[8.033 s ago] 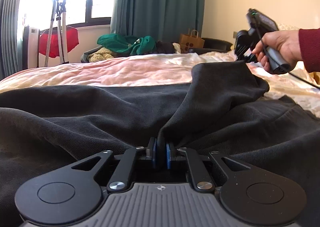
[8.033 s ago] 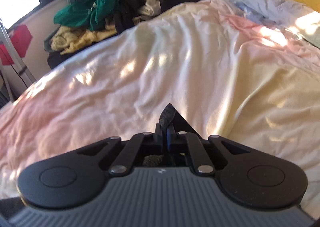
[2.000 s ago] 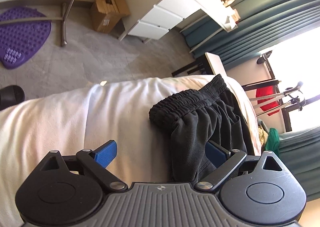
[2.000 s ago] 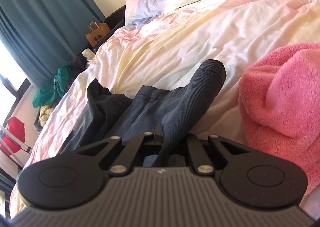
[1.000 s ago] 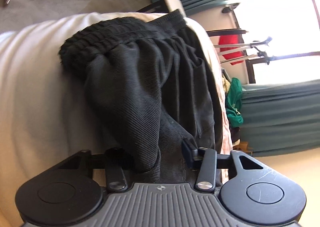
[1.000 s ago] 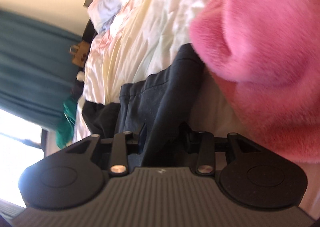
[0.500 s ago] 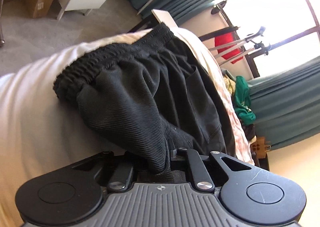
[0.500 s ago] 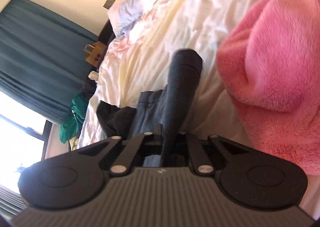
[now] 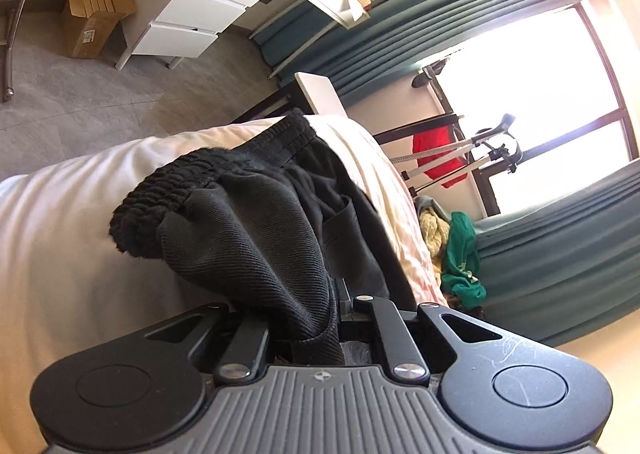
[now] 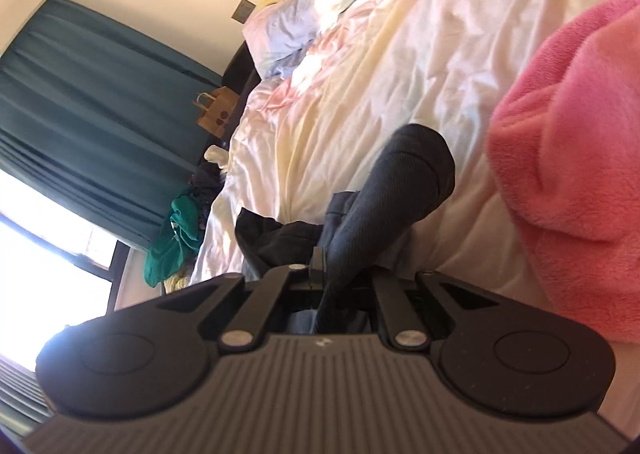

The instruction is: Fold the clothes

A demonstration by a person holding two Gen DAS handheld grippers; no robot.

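Black shorts (image 9: 256, 238) bunched on the pale bedsheet (image 9: 60, 254), elastic waistband toward 11 o'clock. Left gripper (image 9: 316, 318) clamped narrow on a thick fold of the cloth. Right gripper (image 10: 336, 274) pinched tight on another rolled fold (image 10: 400, 190) rising toward 1 o'clock. Pink fleece blanket (image 10: 572, 174) just beside at 2 o'clock. Green clothes heap (image 10: 176, 238) well apart at 10 o'clock.
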